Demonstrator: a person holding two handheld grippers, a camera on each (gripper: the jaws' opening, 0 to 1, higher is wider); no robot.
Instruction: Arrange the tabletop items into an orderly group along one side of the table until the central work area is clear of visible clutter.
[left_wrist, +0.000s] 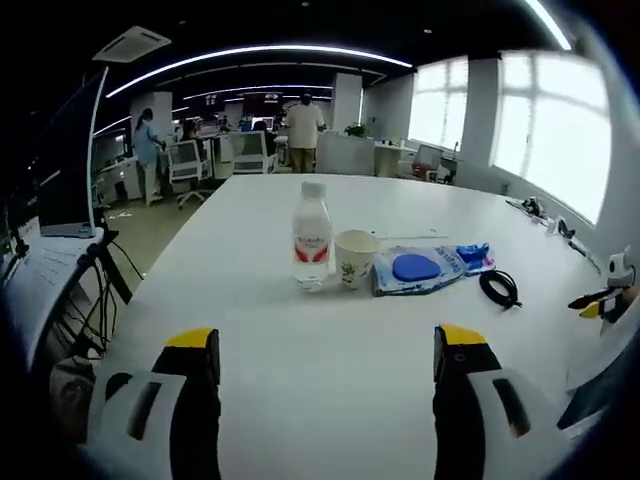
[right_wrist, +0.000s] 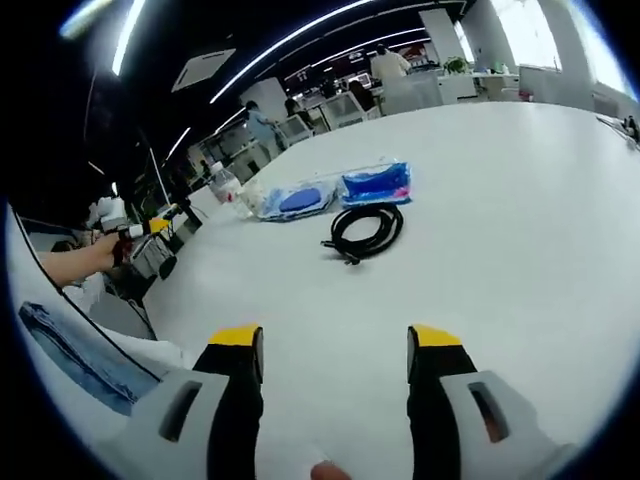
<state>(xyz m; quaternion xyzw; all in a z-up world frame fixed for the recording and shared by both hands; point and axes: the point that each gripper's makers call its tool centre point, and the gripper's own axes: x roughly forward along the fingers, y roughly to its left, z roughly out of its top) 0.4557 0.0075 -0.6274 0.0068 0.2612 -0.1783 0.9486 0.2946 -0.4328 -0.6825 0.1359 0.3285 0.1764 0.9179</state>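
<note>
Gaping with nothing between its jaws, the left gripper (left_wrist: 327, 350) hovers over bare white table (left_wrist: 330, 400); the right gripper (right_wrist: 335, 345) is likewise spread and empty. One water bottle (left_wrist: 312, 236), one paper cup (left_wrist: 355, 258), two blue packets (left_wrist: 418, 268) (right_wrist: 376, 183) and one coiled black cable (right_wrist: 366, 229) cluster beyond, well apart from the near edge.

I see a white table (left_wrist: 300, 400) bearing: bottle (left_wrist: 311, 238), upright; paper cup (left_wrist: 355, 259) just beside it; blue-and-white pack (left_wrist: 418, 268); second blue pack (right_wrist: 375, 183); coiled black cable (right_wrist: 365, 229); possibly cables at far edge, too small to tell.
</note>
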